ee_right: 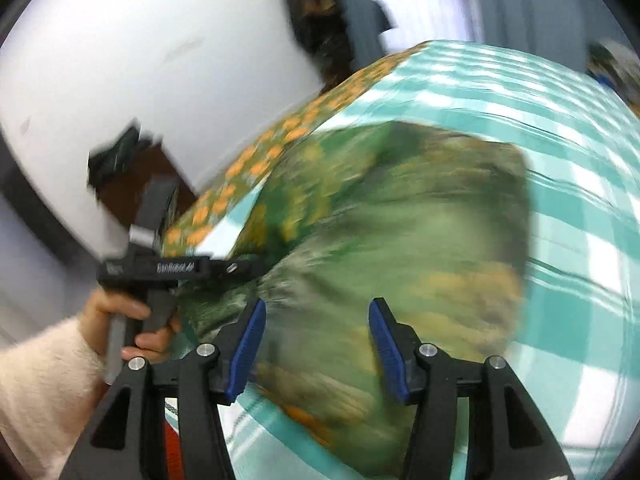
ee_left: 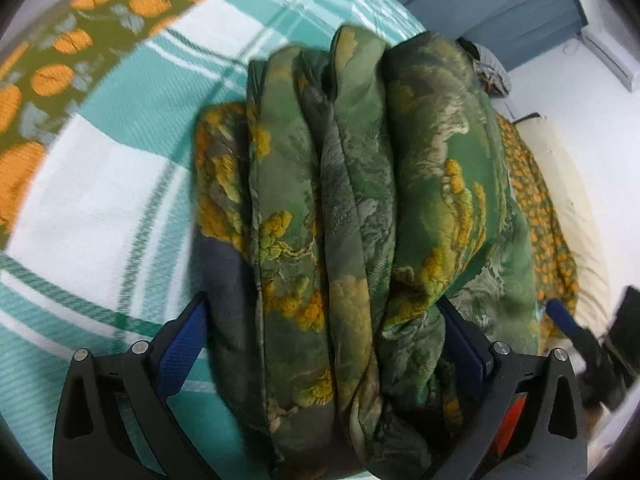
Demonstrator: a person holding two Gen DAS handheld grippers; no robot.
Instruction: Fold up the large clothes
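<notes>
A green garment [ee_left: 360,208] with yellow and grey landscape print lies folded into a thick, layered bundle on the bed. In the left wrist view it fills the whole gap between my left gripper's [ee_left: 324,340] blue pads, whose jaws stand wide and press on its near end. The right wrist view shows that gripper [ee_right: 244,268] from the side, held by a hand [ee_right: 120,312] in a cream sleeve, its tip sunk into gathered fabric. My right gripper [ee_right: 318,346] hovers open over the blurred garment [ee_right: 420,220], with neither pad touching the cloth.
A teal and white plaid blanket [ee_left: 120,184] covers the bed, with an olive sheet printed in orange [ee_left: 52,76] along its edges. A white wall [ee_right: 140,52] and dark wooden furniture [ee_right: 152,168] stand beside the bed. Blue curtains [ee_left: 500,4] hang beyond it.
</notes>
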